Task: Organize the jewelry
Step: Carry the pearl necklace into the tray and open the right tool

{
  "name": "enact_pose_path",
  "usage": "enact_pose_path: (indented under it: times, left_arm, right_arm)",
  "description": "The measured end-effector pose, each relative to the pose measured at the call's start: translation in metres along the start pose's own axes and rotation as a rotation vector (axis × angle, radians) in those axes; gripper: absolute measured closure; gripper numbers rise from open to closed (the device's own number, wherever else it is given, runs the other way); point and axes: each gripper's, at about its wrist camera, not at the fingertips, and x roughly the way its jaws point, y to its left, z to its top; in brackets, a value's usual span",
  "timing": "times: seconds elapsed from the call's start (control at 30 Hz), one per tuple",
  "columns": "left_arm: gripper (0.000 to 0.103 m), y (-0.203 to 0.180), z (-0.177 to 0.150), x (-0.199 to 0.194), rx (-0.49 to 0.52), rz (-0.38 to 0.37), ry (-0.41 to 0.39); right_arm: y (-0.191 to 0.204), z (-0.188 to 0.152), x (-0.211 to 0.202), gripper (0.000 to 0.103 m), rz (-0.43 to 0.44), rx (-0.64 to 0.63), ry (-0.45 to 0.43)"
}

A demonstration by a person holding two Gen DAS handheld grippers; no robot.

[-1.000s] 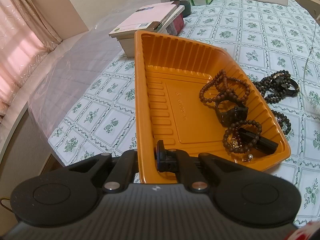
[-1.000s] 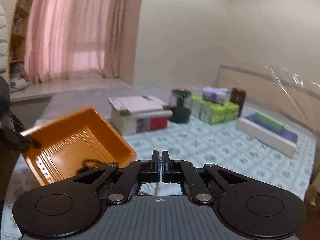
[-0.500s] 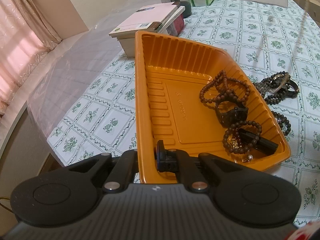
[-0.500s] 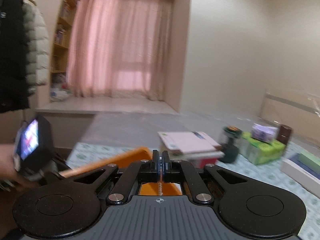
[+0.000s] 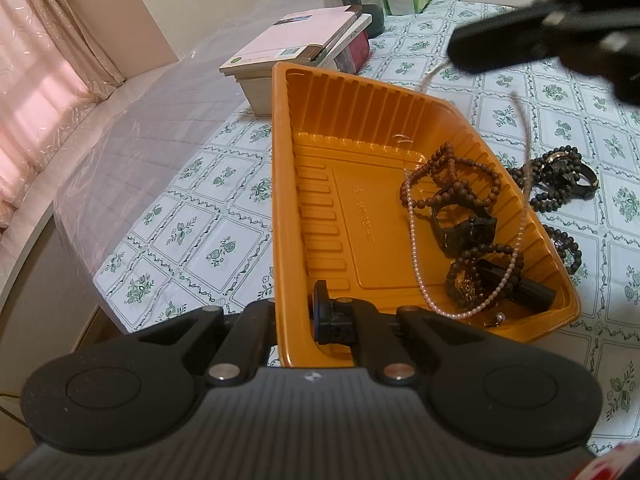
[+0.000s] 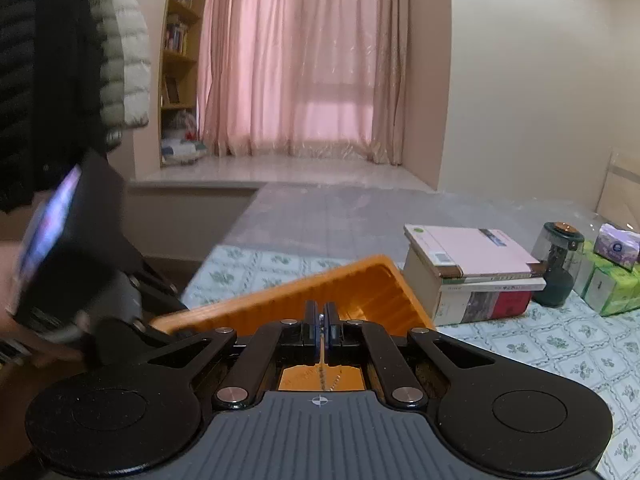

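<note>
Left gripper [image 5: 296,316] angled downward, jaws clamped on a tray wall, right gripper [image 6: 321,330] tilted slightly down, jaws pinched shut on a thin chain, bare hand [image 6: 8,280] behind the left gripper

- Left gripper [image 5: 296,316]: matte black, 2 round discs on its wings at 9 and 3 o'clock, 2 silver pivot screws, ribbed grey housing with a small crosshair mark.
- Right gripper [image 6: 321,330]: the same build, with blue pads [image 6: 319,326] lining its black fingers.
- Person: black quilted sleeve [image 6: 36,80] at 10 o'clock.
</note>
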Motion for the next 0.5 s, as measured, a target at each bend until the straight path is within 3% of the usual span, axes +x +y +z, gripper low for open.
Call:
enact_pose_path:
  times: [0.5]
  left_arm:
    - [0.101, 0.0, -0.002, 0.001, -0.003, 0.001, 0.001]
  right_arm:
    - [-0.025, -0.036, 0.032, 0.101, 0.012, 0.114, 0.151]
